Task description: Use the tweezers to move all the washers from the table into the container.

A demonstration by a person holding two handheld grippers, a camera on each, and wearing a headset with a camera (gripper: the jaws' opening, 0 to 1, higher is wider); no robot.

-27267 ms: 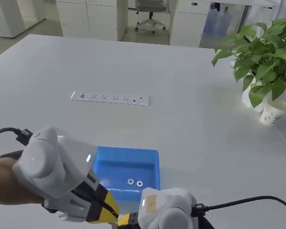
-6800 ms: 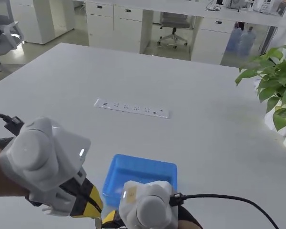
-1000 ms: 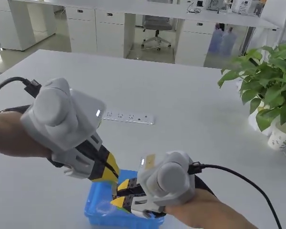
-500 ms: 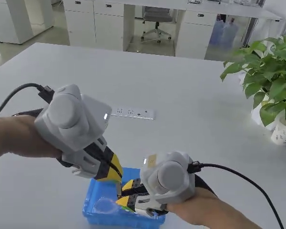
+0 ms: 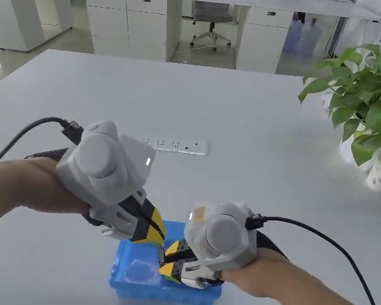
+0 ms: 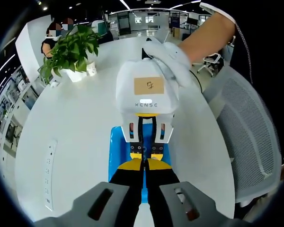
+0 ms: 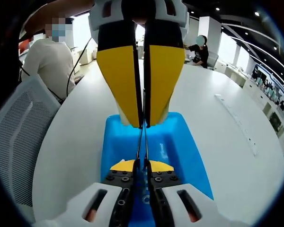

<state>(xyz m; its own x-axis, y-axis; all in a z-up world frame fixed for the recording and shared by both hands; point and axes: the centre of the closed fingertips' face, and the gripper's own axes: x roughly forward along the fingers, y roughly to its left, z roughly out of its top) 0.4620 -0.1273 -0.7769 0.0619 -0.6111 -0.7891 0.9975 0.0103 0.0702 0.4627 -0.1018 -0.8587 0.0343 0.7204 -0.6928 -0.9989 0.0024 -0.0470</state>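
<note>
The thin dark metal tweezers (image 7: 142, 144) hang over the shallow blue plastic container (image 7: 180, 142), pinched at both ends. In the right gripper view, the right gripper (image 7: 143, 166) is clamped on them from 6 o'clock and the left gripper (image 7: 143, 124) from 12. I cannot make out a washer, at the tips or in the tray. I judge this to be the drop-off step. Next I need to ease the squeeze so the tips part above the tray. On the white table (image 5: 254, 127), a white power strip (image 5: 174, 145) lies at 12 o'clock beyond the container, and a leafy potted plant (image 5: 362, 82) at 2.
</note>
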